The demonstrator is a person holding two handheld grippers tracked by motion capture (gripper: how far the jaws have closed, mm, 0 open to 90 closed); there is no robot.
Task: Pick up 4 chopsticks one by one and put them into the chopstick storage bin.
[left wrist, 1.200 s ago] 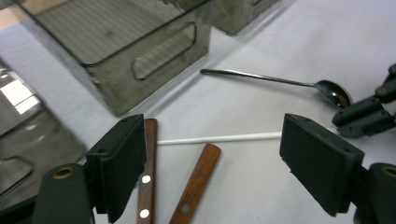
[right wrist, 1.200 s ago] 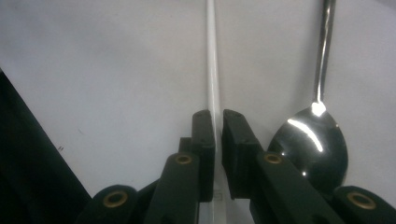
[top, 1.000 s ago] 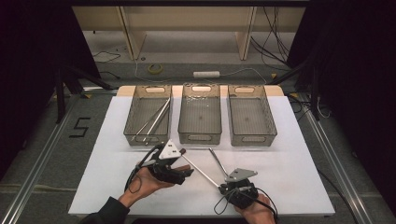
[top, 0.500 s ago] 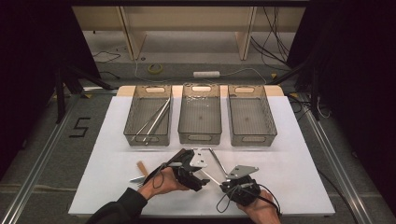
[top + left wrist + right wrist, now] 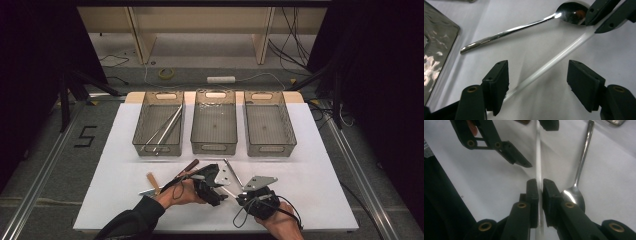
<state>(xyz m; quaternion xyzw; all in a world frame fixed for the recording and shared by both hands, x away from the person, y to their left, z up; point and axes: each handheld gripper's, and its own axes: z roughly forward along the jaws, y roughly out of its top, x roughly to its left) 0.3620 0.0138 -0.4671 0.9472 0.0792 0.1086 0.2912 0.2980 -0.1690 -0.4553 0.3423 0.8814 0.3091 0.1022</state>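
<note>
Both jaws of the right gripper (image 5: 540,186) clamp the white rod (image 5: 538,160), its end hidden.

Three bins (image 5: 159,131), one spoon (image 5: 524,25), one white rod (image 5: 554,61).

White surface (image 5: 320,165), three clear bins (image 5: 214,127) in a row at its far side, metal spoon (image 5: 524,25) and white stick (image 5: 549,65) near the front, wooden-handled utensils (image 5: 152,182) at left.

Black L gripper (image 5: 220,196), brass-ringed screw holes, grey 3-cornered plate at 12 o'clock, black cable, dark sleeve (image 5: 131,222), matching R gripper (image 5: 243,195).
</note>
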